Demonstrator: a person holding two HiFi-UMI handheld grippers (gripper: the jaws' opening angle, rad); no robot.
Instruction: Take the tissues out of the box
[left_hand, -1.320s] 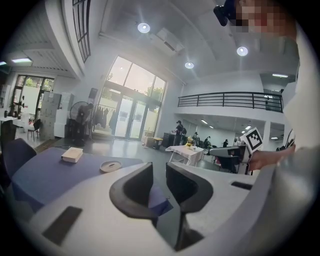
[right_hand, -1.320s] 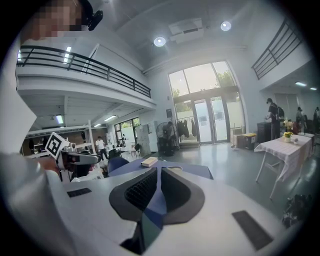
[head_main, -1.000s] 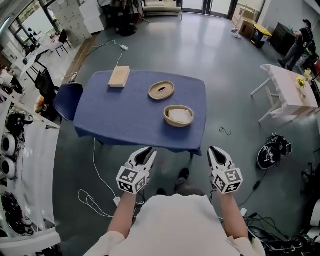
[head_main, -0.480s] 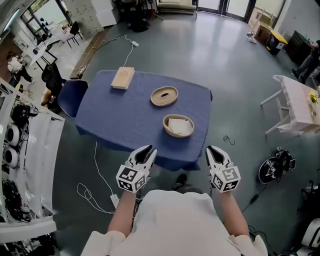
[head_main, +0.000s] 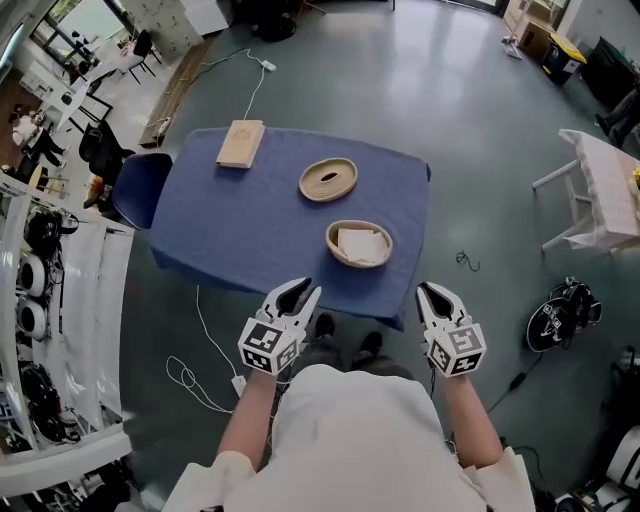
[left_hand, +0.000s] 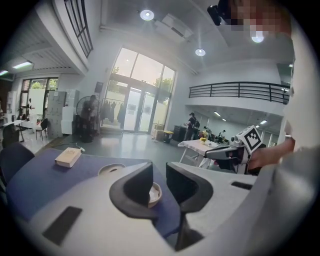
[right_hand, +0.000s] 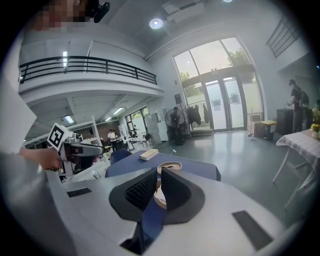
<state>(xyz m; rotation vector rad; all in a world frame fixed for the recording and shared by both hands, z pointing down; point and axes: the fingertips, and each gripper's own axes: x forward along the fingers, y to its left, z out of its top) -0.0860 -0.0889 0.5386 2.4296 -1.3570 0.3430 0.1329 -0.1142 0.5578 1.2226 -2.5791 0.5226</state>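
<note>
A round wooden bowl (head_main: 359, 243) with white tissues in it sits near the front right of the blue table (head_main: 240, 220). Behind it lies a round wooden lid with a slot (head_main: 328, 179). Both grippers hover side by side just off the table's near edge, touching nothing. My left gripper (head_main: 300, 290) is open, with an empty gap between its jaws (left_hand: 159, 175); the bowl (left_hand: 155, 193) shows through that gap. My right gripper (head_main: 432, 290) is open by a narrow gap (right_hand: 157, 182) and holds nothing.
A flat rectangular wooden box (head_main: 240, 144) lies at the table's far left corner. A blue chair (head_main: 135, 190) stands at the left end. White cables (head_main: 200, 360) trail on the floor by the near left side. A white table (head_main: 600, 190) stands at the right.
The view has shifted toward the table, whose near edge now lies just ahead of the grippers. Both grippers keep their pose and opening.
</note>
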